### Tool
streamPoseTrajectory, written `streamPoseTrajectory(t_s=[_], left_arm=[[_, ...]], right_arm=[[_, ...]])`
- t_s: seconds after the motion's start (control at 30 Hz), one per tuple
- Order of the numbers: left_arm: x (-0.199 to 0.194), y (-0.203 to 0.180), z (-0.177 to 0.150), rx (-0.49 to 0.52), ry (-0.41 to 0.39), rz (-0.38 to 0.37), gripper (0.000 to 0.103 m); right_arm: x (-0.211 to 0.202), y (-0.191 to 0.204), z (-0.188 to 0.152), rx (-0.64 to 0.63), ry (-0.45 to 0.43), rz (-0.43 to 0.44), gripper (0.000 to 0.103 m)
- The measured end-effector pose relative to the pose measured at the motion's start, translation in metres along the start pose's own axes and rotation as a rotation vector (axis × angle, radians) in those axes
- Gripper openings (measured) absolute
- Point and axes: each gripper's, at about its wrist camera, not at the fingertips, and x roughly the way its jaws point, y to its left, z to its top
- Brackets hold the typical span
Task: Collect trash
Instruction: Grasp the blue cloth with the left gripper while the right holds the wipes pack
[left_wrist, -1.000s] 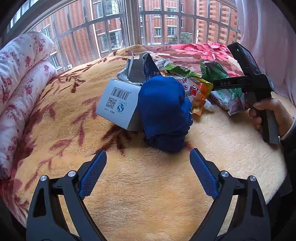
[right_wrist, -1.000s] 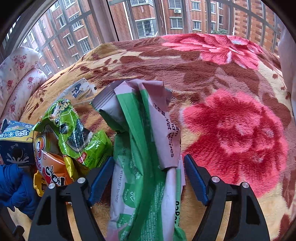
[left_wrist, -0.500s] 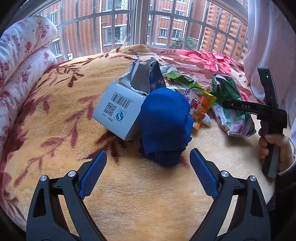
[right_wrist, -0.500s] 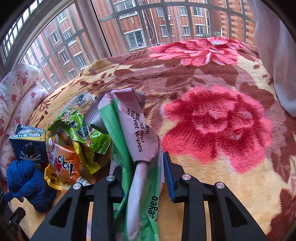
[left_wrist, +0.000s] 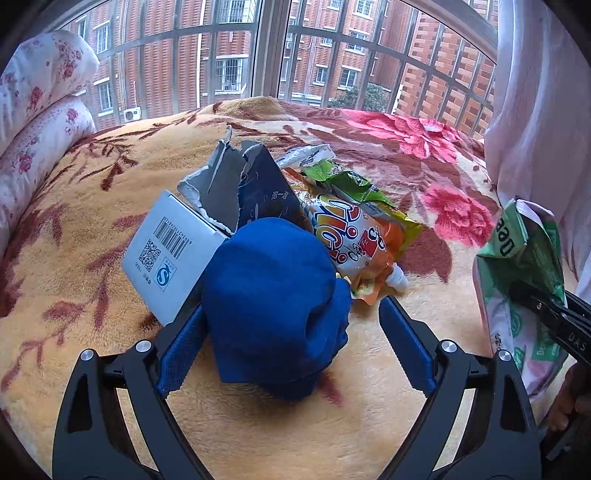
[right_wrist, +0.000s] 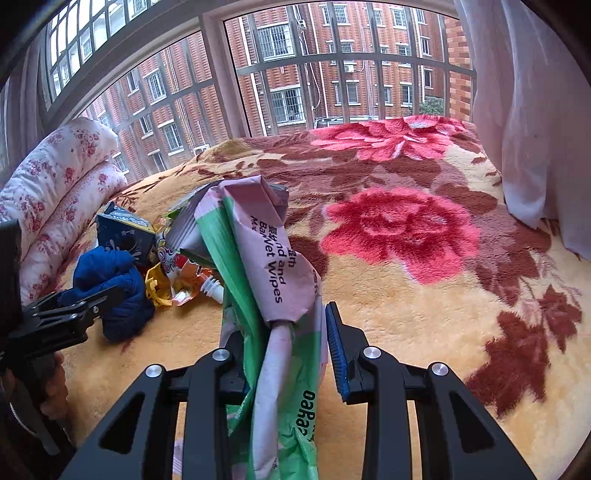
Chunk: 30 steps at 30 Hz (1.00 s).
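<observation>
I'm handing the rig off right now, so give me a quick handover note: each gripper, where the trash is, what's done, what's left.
Right gripper: shut on the wet wipes pack, lifted off the blanket.
Left gripper: open, its fingers either side of the blue cloth bundle, not closed.
On the blanket: white barcode box, torn dark carton, orange drink pouch, green snack wrapper.
Done: the wipes pack picked up.
Left: everything else. No bin is in view.

Both wrist cameras looked low along their fingers across the bed (left_wrist: 92, 229) toward the window (right_wrist: 295, 74). Both showed, close up, the blue cloth (left_wrist: 273, 306) and wipes packet (right_wrist: 273, 280).
</observation>
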Motion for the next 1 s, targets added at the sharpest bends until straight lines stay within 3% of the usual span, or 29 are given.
streamPoseTrajectory(t_s=[0.1,0.17,0.23,0.4,1.0], left_arm=[[0.006,-0.002,0.003,-0.009,-0.008,0.002,0.089],[0.006,-0.003,0.003,-0.004,-0.025,0.006,0.076],[0.011,-0.006,0.003,0.021,-0.014,0.015,0.054],[0.006,-0.008,0.0,0.05,-0.041,0.024,0.045],[-0.06,-0.018,-0.03,0.122,-0.092,0.141,0.04]], right_arm=[[-0.011,0.004,-0.008,-0.007,-0.009,0.011,0.032],[-0.015,0.007,-0.013,-0.011,-0.012,0.018,0.032],[-0.018,0.011,-0.017,-0.022,-0.017,0.021,0.032],[-0.019,0.019,-0.026,-0.029,-0.024,0.024,0.032],[-0.038,0.049,-0.04,0.005,-0.001,0.07,0.032]])
